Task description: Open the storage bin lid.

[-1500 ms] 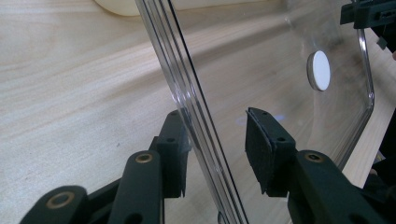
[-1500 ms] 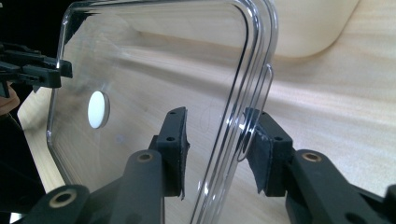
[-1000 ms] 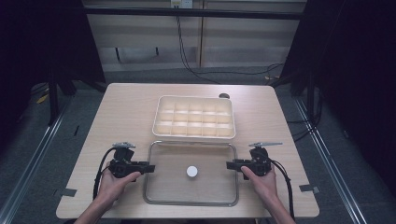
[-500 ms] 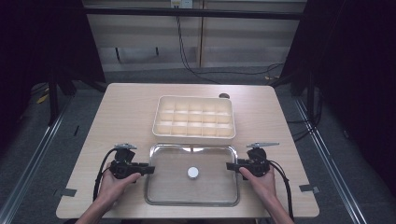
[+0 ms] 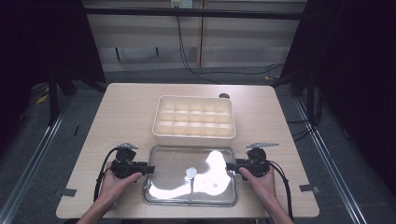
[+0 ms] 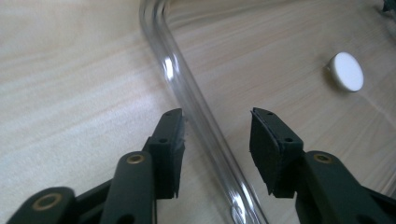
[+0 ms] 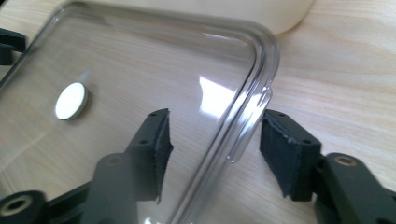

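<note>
A clear lid (image 5: 168, 186) with a white knob (image 5: 190, 172) lies on the pale wood-grain table (image 5: 126, 112), a cream tray (image 5: 194, 134) at its 12 o'clock.

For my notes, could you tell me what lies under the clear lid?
Under the clear lid only the bare wooden table shows through; a glare patch hides part. A white knob sits on top.

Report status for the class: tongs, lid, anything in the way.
Both tongs, left and right, just opening, pads off the clear lid's rim. Lid flat on table, near side of compartment box. Nothing blocking.
</note>
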`<control>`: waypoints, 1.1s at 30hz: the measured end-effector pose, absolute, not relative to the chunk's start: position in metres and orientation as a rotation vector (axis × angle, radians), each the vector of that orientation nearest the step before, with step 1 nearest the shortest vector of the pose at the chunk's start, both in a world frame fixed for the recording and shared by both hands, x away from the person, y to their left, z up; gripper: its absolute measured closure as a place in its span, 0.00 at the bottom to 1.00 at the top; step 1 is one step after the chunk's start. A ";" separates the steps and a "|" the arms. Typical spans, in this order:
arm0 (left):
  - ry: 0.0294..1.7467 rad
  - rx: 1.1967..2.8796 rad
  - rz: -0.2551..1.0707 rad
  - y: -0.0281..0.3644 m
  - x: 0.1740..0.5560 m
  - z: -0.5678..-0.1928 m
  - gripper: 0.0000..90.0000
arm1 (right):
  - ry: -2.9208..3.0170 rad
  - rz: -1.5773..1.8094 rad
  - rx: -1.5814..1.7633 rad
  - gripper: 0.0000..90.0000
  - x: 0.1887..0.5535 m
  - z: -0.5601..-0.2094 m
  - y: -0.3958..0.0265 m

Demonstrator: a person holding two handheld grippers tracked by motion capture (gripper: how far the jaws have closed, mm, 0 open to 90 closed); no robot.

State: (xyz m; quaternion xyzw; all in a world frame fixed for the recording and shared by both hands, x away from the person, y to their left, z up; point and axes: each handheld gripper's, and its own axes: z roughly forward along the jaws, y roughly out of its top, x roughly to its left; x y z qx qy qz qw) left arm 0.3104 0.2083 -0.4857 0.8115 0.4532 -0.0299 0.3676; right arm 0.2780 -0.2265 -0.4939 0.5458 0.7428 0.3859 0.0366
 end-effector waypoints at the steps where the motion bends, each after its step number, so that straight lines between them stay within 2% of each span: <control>1: 1.164 2.092 -0.069 0.209 0.311 -0.485 0.62 | 2.280 1.196 1.671 0.49 0.278 -0.494 -0.227; 6: 1.172 2.076 -0.050 0.214 0.312 -0.484 0.57 | 2.210 1.252 1.674 0.47 0.277 -0.486 -0.236; 12: 1.163 2.072 -0.025 0.220 0.310 -0.474 0.43 | 2.216 1.297 1.638 0.42 0.274 -0.478 -0.245; 14: 1.122 2.106 0.010 0.223 0.308 -0.466 0.38 | 2.221 1.313 1.595 0.40 0.272 -0.472 -0.248; 17: 1.080 2.068 0.028 0.231 0.301 -0.453 0.35 | 2.207 1.322 1.532 0.39 0.263 -0.463 -0.252; 23: 1.060 2.063 0.075 0.243 0.285 -0.446 0.33 | 2.153 1.345 1.500 0.37 0.243 -0.449 -0.263; 25: 1.095 2.007 0.086 0.247 0.277 -0.448 0.32 | 2.138 1.361 1.479 0.36 0.237 -0.447 -0.267; 29: 1.066 2.049 0.097 0.252 0.268 -0.452 0.32 | 2.078 1.379 1.481 0.35 0.227 -0.445 -0.277; 33: 1.114 1.968 0.122 0.263 0.263 -0.457 0.32 | 2.015 1.393 1.506 0.35 0.219 -0.444 -0.292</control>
